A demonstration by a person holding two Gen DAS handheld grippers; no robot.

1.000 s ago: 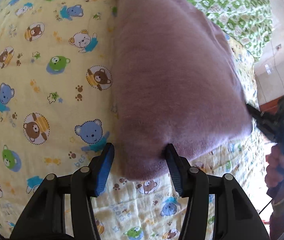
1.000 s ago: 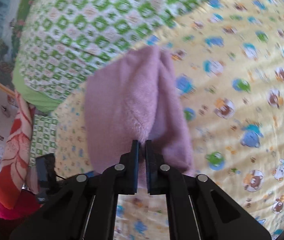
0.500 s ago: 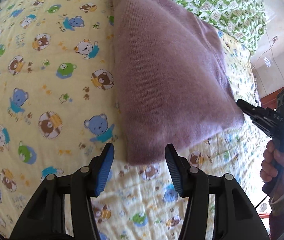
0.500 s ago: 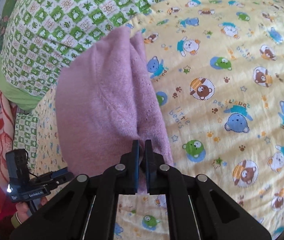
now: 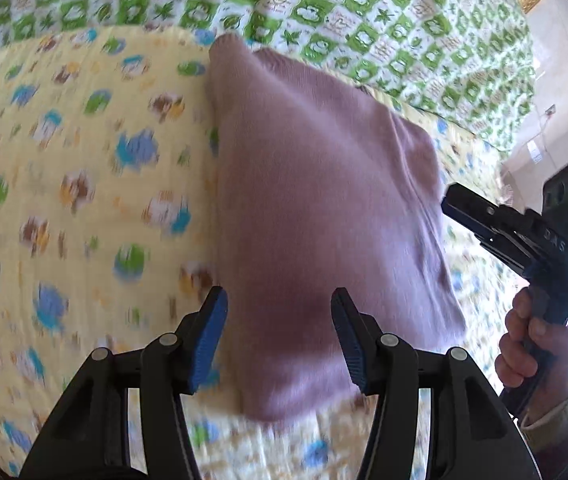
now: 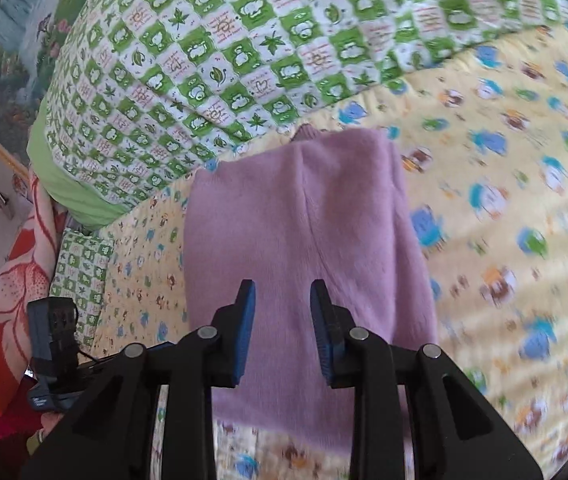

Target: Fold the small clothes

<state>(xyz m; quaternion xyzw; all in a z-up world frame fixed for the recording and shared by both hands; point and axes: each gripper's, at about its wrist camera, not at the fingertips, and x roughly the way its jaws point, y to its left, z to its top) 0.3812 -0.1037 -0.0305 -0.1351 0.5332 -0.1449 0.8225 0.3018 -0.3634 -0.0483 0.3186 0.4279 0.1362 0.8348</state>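
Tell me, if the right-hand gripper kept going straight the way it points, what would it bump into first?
Most likely the folded pink fuzzy knit garment lying on the yellow bear-print sheet. The right gripper, its jaws opening with nothing pinched, aims down at it; depth is hard to judge.

Left gripper [image 5: 280,342] jaws wide apart (gripping nothing), right gripper [image 6: 282,334] jaws opening, both angled downward

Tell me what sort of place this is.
Most likely a bedroom: the purple garment lies on a bed spread with a yellow bear-print sheet, a green checked quilt behind it, and a painted wall beyond.
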